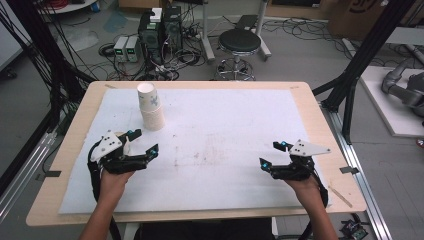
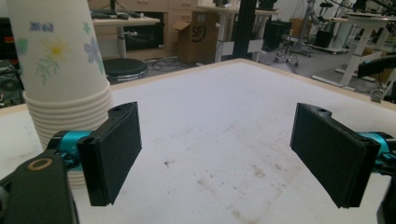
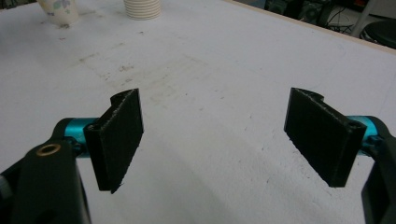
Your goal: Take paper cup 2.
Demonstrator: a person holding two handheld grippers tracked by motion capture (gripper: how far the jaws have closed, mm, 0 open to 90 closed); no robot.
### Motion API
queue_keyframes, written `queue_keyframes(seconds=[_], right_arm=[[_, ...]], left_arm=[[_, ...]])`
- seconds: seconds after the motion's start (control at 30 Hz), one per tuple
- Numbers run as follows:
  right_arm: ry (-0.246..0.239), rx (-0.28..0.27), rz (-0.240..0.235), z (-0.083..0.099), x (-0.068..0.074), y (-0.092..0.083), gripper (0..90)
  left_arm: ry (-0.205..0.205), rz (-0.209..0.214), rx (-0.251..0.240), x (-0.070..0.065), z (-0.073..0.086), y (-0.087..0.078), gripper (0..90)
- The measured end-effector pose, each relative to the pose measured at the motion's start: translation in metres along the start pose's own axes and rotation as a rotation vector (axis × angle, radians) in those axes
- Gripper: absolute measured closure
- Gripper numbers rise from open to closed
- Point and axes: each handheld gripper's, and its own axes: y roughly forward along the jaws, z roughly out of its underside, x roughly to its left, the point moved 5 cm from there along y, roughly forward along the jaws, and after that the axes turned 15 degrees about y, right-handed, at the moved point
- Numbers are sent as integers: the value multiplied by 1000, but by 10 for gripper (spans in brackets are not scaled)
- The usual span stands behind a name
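So: L gripper (image 1: 145, 141) sits just beside the paper cup stack (image 1: 151, 107), on its near-left side, jaws wide w/ nothing between them. The left gripper view puts the stack (image 2: 63, 70) behind and outside one jaw, not in the gap. A single paper cup (image 3: 60, 10) stands apart from the stack, closer to the L gripper; in the high view it's mostly hidden behind that gripper's grey plate.

Judgement: step in hand looks like picking a cup off the stack. To do it well, swing the L gripper round so the top cup's wall is centred between the pads, grip above the nested rims so just one lifts, squeeze lightly since thin paper crushes, pull straight up. If the stack rides along, R could pin the lower cups.

R gripper (image 1: 272, 154) is well apart from the stack, far across the bench (image 1: 320, 125), jaws also wide, empty.

Surface: white sheet (image 1: 225, 125) on the wooden bench, scuffed and stained beside the stack. Beyond the stack: black stool (image 1: 239, 42), PC towers (image 1: 160, 30), cable clutter on the floor.
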Motion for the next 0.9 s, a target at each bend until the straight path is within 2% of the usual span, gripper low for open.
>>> queue_keyframes(seconds=[0.13, 0.27, 0.43, 0.53, 0.7, 0.9], right_arm=[[-2, 8, -11, -1, 1, 2, 202], [-6, -2, -21, -4, 2, 1, 202], [-1, -7, -24, -6, 2, -1, 202], [-2, -14, -25, -7, 1, -1, 202], [8, -8, -25, -6, 0, -2, 202], [1, -12, -26, -7, 1, -2, 202]], left_arm=[[16, -8, 0, 9, -17, 0, 163], [28, -24, -5, 25, -41, 6, 164], [18, -47, 1, 42, -59, 15, 164], [29, -60, 25, 52, -68, 22, 160], [15, -84, 53, 68, -77, 34, 160], [20, -117, 131, 87, -83, 50, 160]])
